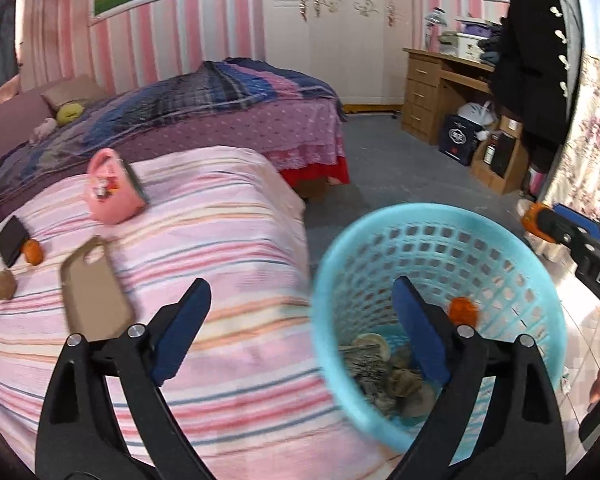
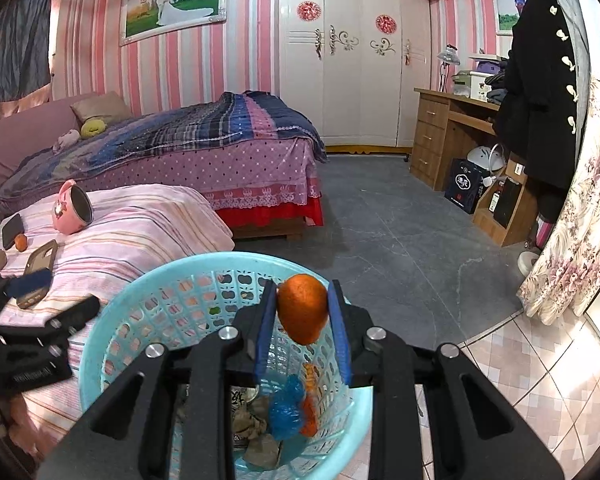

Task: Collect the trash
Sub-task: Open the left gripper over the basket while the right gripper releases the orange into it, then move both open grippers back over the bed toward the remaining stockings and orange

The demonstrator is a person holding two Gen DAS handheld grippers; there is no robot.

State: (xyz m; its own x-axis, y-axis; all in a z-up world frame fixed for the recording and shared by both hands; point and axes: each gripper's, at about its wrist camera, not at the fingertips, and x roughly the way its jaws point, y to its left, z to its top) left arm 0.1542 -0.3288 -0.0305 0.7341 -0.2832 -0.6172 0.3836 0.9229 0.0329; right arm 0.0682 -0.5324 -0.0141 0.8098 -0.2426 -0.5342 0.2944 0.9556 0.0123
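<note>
A light blue plastic basket [image 1: 512, 248] [image 2: 148, 304] stands on the floor beside the striped bed, with crumpled trash in its bottom. My right gripper [image 2: 302, 300] is shut on an orange peel [image 2: 302, 306] and holds it over the basket; it shows at the right edge of the left wrist view [image 1: 540, 222]. My left gripper [image 1: 300, 304] is open and empty, straddling the bed edge and the basket rim. On the striped blanket [image 1: 220, 248] lie another orange peel [image 1: 33, 251], a brown scrap [image 1: 2, 285], a phone case [image 1: 94, 292], a dark wallet [image 1: 12, 240] and a pink mug [image 1: 112, 188].
A larger bed with a plaid quilt [image 2: 204, 132] stands behind. A white wardrobe [image 2: 360, 60] and a wooden desk [image 2: 452, 132] with boxes beneath are at the back right. A black coat [image 2: 540, 80] and a floral curtain [image 2: 572, 220] hang at the right. Grey floor [image 2: 380, 232] lies between.
</note>
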